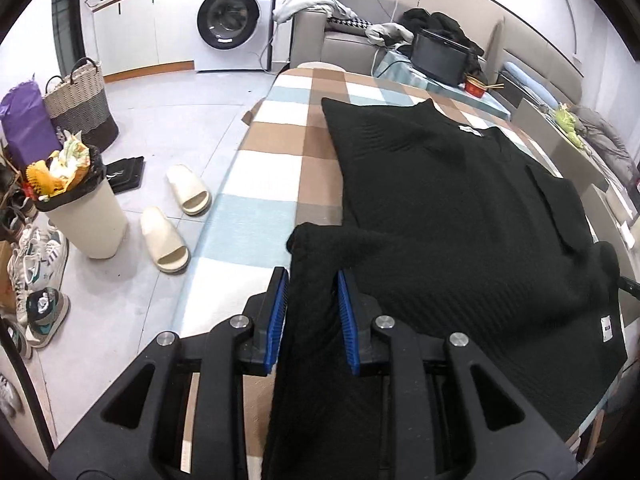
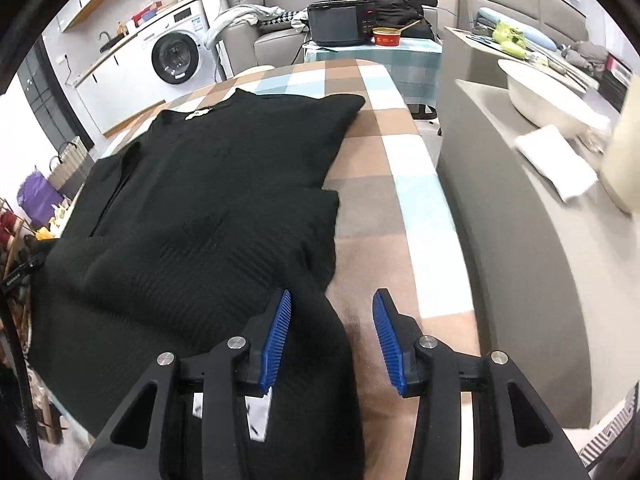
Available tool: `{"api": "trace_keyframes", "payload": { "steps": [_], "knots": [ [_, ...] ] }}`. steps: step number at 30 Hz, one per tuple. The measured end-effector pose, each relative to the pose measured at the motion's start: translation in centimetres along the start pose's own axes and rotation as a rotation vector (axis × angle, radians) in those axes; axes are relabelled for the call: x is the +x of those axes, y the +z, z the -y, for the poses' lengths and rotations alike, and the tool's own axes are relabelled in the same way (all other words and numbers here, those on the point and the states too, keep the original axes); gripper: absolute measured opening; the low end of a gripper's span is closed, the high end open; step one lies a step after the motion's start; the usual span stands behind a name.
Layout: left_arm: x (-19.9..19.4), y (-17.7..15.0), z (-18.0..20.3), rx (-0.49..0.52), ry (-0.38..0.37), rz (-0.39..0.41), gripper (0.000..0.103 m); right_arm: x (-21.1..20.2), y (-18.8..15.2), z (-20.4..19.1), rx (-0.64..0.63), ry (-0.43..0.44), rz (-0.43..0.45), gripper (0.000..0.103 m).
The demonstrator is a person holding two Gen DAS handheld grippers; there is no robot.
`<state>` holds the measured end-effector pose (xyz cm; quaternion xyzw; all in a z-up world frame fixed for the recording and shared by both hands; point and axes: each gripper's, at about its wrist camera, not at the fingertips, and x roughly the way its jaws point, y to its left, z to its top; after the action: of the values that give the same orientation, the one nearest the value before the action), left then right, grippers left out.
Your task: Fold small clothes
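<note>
A black knit sweater [image 1: 452, 200] lies spread on a checked blanket [image 1: 272, 160] over the table, both sleeves folded in over the body. My left gripper [image 1: 312, 280] is shut on the sweater's near left hem corner, fabric bunched between its blue pads [image 1: 280, 312]. In the right wrist view the sweater [image 2: 208, 200] fills the left half. My right gripper [image 2: 332, 300] is open, its jaws wide apart, with the sweater's near right hem edge lying between them against the left pad [image 2: 278, 332]. The blanket [image 2: 384, 184] shows bare to the right.
Left of the table on the floor stand a full waste bin [image 1: 84, 216], cream slippers [image 1: 176, 216], sneakers and a woven basket [image 1: 80, 104]. A washing machine [image 1: 232, 20] stands behind. A grey counter [image 2: 520, 216] with a white basin [image 2: 548, 96] borders the table's right side. A black appliance [image 2: 340, 24] sits beyond the far end.
</note>
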<state>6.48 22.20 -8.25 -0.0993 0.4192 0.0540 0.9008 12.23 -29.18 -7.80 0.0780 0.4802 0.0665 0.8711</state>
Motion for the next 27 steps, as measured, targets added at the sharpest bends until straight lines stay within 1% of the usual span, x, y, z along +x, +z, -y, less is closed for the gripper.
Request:
{"api": "trace_keyframes", "payload": {
  "steps": [3,4,5,7,8,11,14,16,20,24,27],
  "knots": [
    [-0.7,-0.6,-0.3,-0.016,-0.036,-0.012,0.026,-0.7,-1.1,0.3,0.004,0.091,0.005,0.047],
    [-1.0,-0.9,-0.4,-0.017,-0.044,-0.015,0.030,-0.7,-1.3,0.3,-0.004,0.127,0.003,0.048],
    [-1.3,-1.2,-0.4,-0.019,-0.045,-0.017,0.037,-0.9,-1.6,0.0,-0.010,0.147,0.004,0.049],
    [-1.7,-1.9,-0.5,-0.028,-0.038,-0.020,0.047,-0.9,-2.0,-0.2,-0.023,0.179,-0.008,0.054],
    [-1.9,-2.3,-0.5,-0.024,-0.040,-0.029,0.048,-0.7,-2.3,-0.7,-0.030,0.179,-0.011,0.055],
    [-2.0,-3.1,-0.2,-0.008,-0.040,-0.050,0.048,-0.4,-2.4,-0.7,-0.046,0.168,-0.025,0.056],
    [-1.9,-4.1,0.2,0.005,-0.035,-0.090,0.048,-0.2,-2.9,-0.6,-0.050,0.163,-0.036,0.056],
    [-2.0,-4.4,0.5,0.018,-0.042,-0.095,0.048,-0.1,-3.0,-0.4,-0.053,0.168,-0.046,0.056],
    [-1.8,-4.7,1.3,0.054,-0.037,-0.122,0.048,-0.2,-3.5,-0.3,-0.067,0.171,-0.043,0.056],
    [-1.5,-4.9,1.4,0.061,-0.034,-0.138,0.048,0.4,-3.6,0.0,-0.078,0.161,-0.060,0.056],
    [-1.3,-4.8,1.3,0.058,-0.032,-0.151,0.048,1.0,-3.5,0.2,-0.081,0.171,-0.070,0.056]
  ]
}}
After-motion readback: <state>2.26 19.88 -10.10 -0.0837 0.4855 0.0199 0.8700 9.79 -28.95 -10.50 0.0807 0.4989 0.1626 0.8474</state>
